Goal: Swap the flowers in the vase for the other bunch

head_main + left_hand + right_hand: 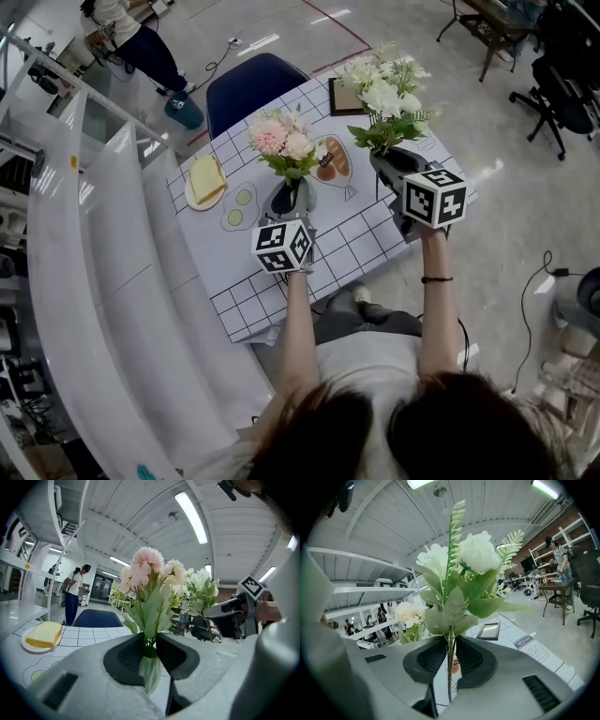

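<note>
Matt cloth-like petals, plastic-looking leaves on pink bunch [281,139] and white bunch [384,89] at its 2 o'clock. Smooth grey plastic left gripper [151,638], black ribbed pads [129,656]. Smooth printed table cover [366,234].

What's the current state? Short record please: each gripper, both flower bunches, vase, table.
left gripper: fingers shut on the stems of the pink flowers
right gripper: fingers shut on the stem of the white flowers
bunches: both held upright, side by side, not touching
vase: cannot be made out in any view
table: white cloth with a grid pattern
also on table: bread on a plate, to the left of the pink flowers
behind table: blue chair
</note>
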Tool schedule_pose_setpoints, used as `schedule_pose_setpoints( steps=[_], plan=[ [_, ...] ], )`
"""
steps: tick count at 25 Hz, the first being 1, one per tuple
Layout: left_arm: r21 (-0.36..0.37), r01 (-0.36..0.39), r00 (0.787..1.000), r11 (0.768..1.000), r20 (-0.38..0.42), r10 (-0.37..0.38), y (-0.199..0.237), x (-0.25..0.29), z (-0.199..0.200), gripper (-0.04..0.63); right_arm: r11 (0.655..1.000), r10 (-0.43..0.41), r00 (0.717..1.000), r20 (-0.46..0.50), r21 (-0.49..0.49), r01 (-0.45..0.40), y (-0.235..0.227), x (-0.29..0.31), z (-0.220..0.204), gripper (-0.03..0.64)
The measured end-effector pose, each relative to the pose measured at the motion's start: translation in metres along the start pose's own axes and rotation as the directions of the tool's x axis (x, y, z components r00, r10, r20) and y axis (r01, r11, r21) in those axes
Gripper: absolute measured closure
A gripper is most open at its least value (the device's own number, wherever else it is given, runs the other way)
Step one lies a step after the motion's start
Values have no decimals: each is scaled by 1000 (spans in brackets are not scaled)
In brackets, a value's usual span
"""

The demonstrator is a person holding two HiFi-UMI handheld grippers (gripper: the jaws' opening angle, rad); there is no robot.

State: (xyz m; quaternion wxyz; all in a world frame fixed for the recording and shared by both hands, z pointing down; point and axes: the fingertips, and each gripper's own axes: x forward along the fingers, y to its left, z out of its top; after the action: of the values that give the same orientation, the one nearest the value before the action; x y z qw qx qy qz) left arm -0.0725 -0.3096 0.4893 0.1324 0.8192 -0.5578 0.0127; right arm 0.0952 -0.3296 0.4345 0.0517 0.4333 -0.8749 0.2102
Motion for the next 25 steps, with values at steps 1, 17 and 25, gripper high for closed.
schedule_pose_setpoints(
  steps=[1,17,25],
  plan=[
    [2,1,1000,1000,0,-1,-1,0,0,512,1000,-3,1000,2,0,3,-1,-1,1,558],
    [-11,30,997,1000,77,-29,0,-6,23,529,1000,-4,1000,16,-3,4,5,-1,1,558],
    [-13,43,993,999,115,-41,-1,-11,39,531,1000,3,1000,23,-5,-3,11,0,4,558]
  ],
)
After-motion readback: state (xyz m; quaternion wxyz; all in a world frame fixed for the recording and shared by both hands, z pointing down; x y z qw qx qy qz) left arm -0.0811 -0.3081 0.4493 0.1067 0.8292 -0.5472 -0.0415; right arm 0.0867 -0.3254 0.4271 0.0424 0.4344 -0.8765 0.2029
